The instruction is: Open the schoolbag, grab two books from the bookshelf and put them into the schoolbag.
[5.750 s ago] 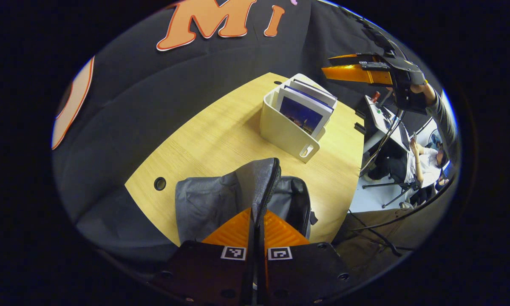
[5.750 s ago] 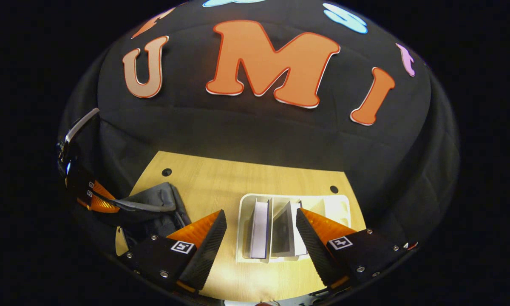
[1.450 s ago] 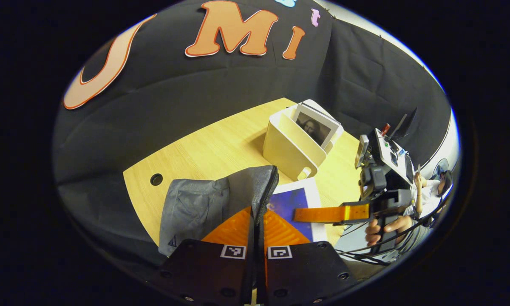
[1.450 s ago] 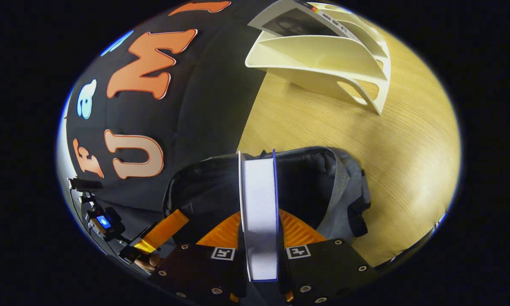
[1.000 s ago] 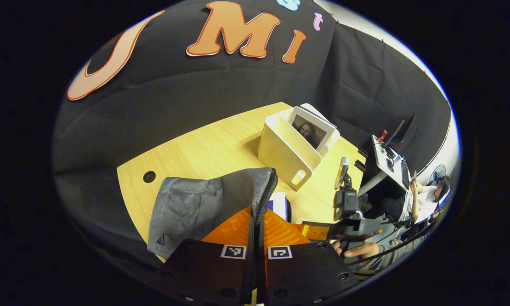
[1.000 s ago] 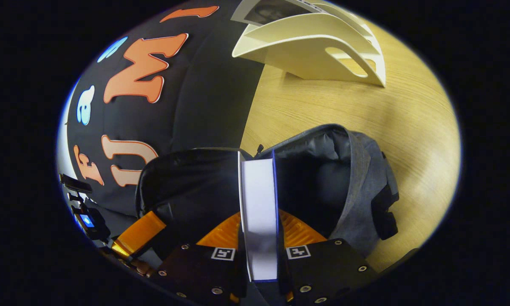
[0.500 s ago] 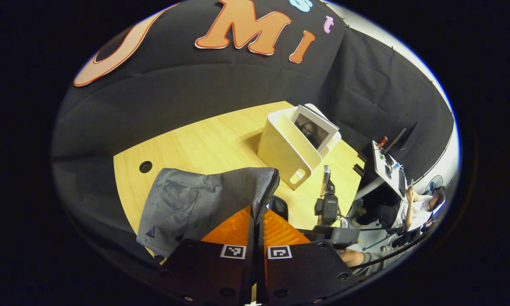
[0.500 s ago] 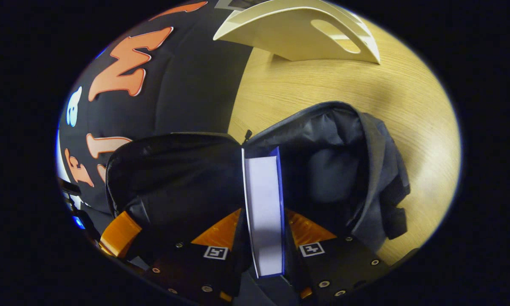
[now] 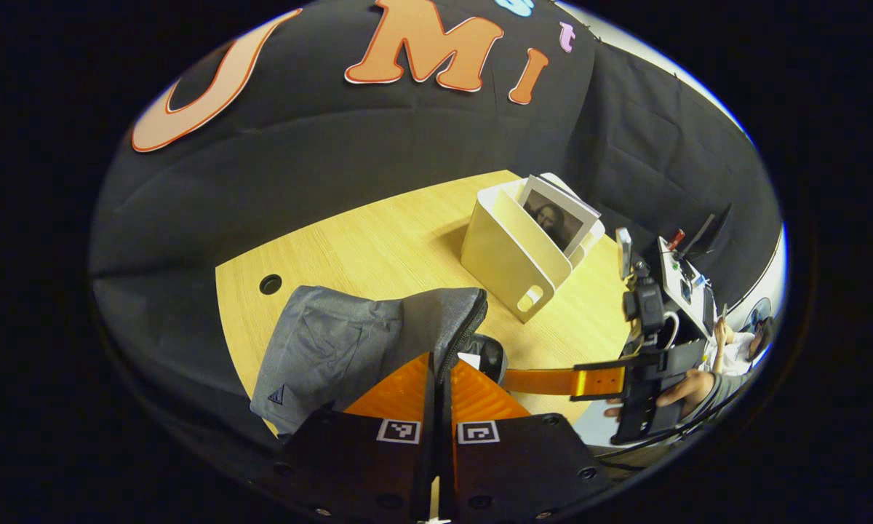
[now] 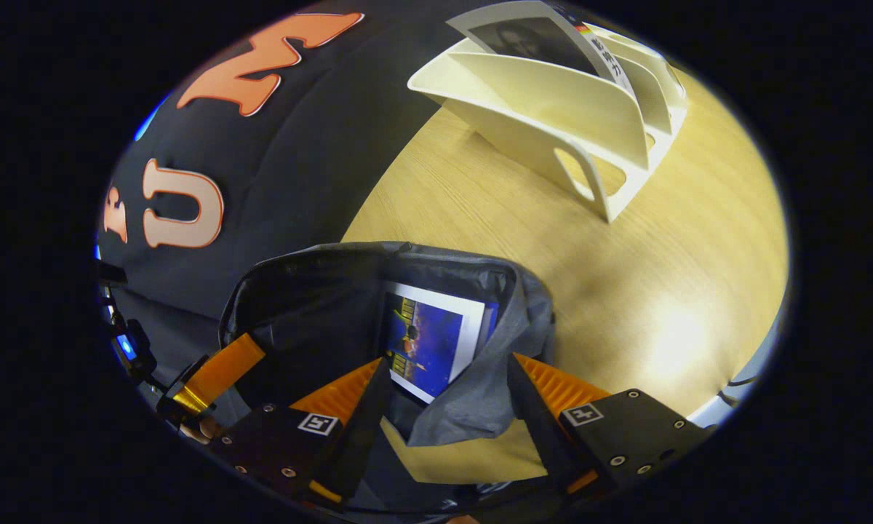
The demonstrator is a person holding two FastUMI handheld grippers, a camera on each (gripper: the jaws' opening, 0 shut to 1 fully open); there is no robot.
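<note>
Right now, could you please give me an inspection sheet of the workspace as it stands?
Surface: wooden table, with a round hole near its edge.
Job's things: grey schoolbag is open, with a blue-covered book inside; white bookshelf holds a book with a portrait cover.
Clutter: nothing seen on the table.
Grippers: left gripper is shut on the schoolbag's zipper edge; right gripper is open above the bag's mouth, holding nothing.
Cables: dark cables near the hand that holds the right gripper.
Surroundings: black cloth wall; a stand with equipment; a seated person beyond the booth.
</note>
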